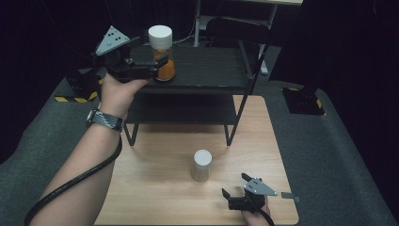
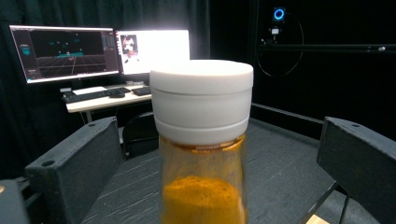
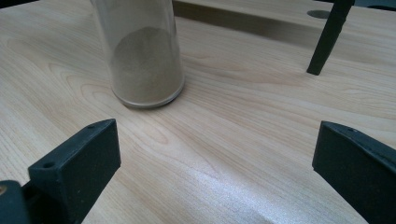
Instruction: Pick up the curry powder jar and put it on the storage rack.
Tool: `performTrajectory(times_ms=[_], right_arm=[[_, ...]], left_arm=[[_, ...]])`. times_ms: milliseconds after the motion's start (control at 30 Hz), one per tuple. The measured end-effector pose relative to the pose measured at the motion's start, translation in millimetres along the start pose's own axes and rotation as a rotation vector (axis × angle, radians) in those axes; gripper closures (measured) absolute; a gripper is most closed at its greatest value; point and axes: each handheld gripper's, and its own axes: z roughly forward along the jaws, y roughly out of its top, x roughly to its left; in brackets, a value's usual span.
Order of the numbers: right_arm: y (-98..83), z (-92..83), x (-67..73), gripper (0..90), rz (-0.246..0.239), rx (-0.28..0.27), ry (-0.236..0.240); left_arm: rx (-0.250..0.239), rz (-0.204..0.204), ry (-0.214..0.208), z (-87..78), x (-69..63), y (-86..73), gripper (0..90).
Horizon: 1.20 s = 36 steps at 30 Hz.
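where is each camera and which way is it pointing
High view: above the person's side, looking down on the table; both forearms show.
Left gripper view: on the left gripper, open around the orange jar on the shelf.
Right gripper view: on the right gripper, low, facing the grey jar.
High view shares both jars.

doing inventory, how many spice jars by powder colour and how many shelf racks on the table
clear white-lidded jar of orange powder: 1
clear white-lidded jar of beige powder: 1
black two-tier metal shelf rack: 1
total: 3
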Motion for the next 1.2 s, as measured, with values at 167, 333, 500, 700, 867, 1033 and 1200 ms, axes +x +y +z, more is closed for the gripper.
performTrajectory(times_ms=[167, 333, 500, 700, 867, 1033, 1200], right_arm=[[0.8, 0.4, 0.9, 0.4, -0.005, 0.004, -0.002], [0.8, 0.5, 0.7, 0.4, -0.005, 0.004, -0.003], [1.5, 0.7, 1.4, 0.4, -0.008, 0.008, -0.003], [1.5, 0.7, 1.6, 0.4, -0.009, 0.008, -0.004], [1.9, 0.9, 1.9, 0.4, -0.011, 0.01, -0.004], [2.2, 1.0, 2.1, 0.4, -0.013, 0.012, -0.004], [1.3, 0.6, 2.0, 0.5, -0.014, 0.007, -0.004]], left_arm=[[0.018, 0.003, 0.009, -5.2, -2.8, -4.5, 0.4], [0.035, 0.025, -0.003, -10.6, -7.8, -8.1, 0.4], [0.059, 0.036, -0.004, -15.6, -13.7, -11.9, 0.4], [0.076, 0.052, -0.012, -23.5, -17.9, -19.1, 0.4], [0.089, 0.044, -0.028, -30.5, -18.9, -26.9, 0.4], [0.094, 0.046, -0.026, -39.9, -21.7, -41.6, 0.4], [0.111, 0.055, -0.026, -46.9, -23.3, -56.5, 0.4]])
